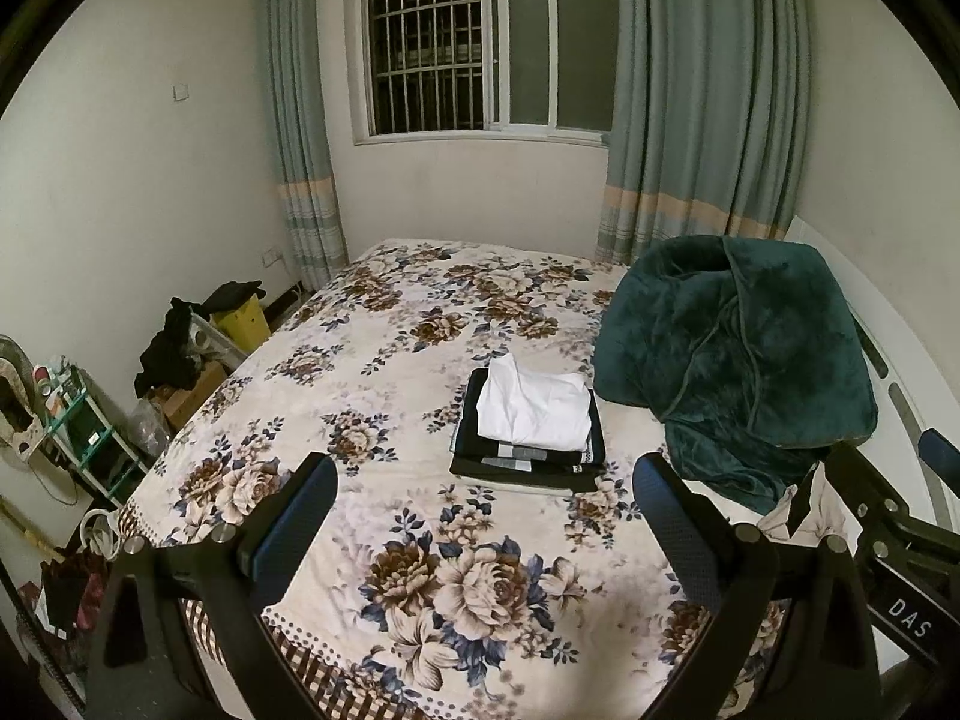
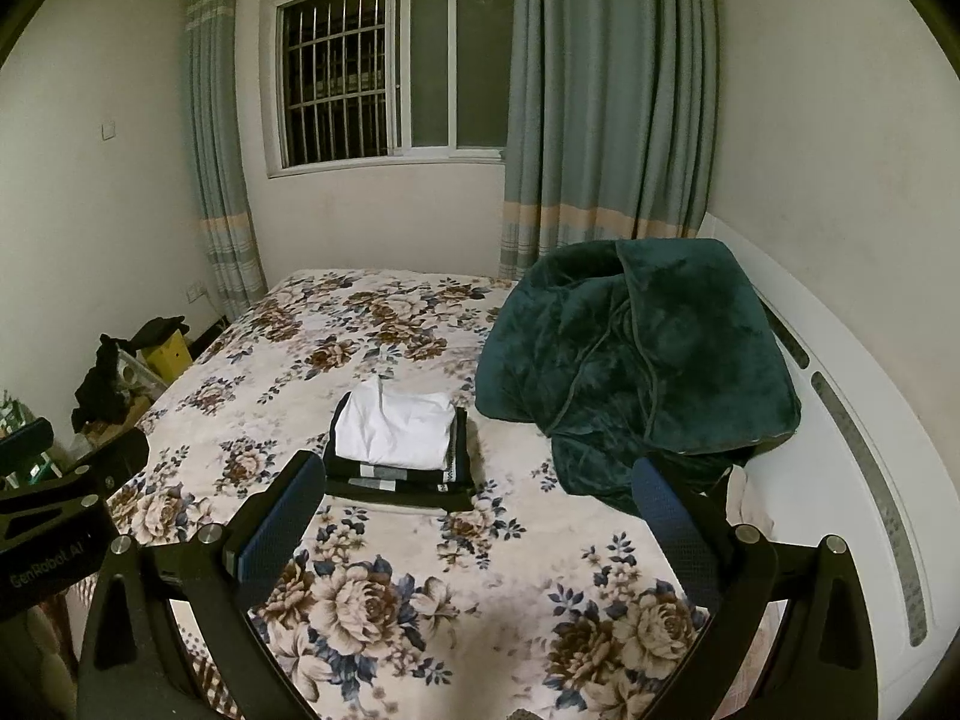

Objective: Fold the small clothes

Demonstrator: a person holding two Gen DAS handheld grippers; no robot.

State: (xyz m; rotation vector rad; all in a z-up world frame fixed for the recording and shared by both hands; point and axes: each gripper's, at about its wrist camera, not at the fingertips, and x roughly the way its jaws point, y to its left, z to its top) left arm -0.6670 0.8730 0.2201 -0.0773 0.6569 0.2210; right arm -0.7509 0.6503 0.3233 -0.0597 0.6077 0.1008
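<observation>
Stack (image 1: 528,438) of folded clothes is laid on bed (image 1: 372,360), crumpled garment (image 1: 810,504) left unfolded; left gripper (image 1: 480,516) and right gripper (image 2: 480,516) are held wide, empty.

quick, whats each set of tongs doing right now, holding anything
Left tongs: open, holding nothing, above the floral bed.
Right tongs: open, holding nothing, near the folded stack.

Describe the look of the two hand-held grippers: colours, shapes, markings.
Both are matte black frames with silver round bolts and long fingers faced with blue textured pads. The left hand-held gripper has two angled fingers; so has the right hand-held gripper. White lettering shows on the bodies: "DAS" on the right one, "GenRobot.AI" on the left. No cables or sleeves visible.
</observation>
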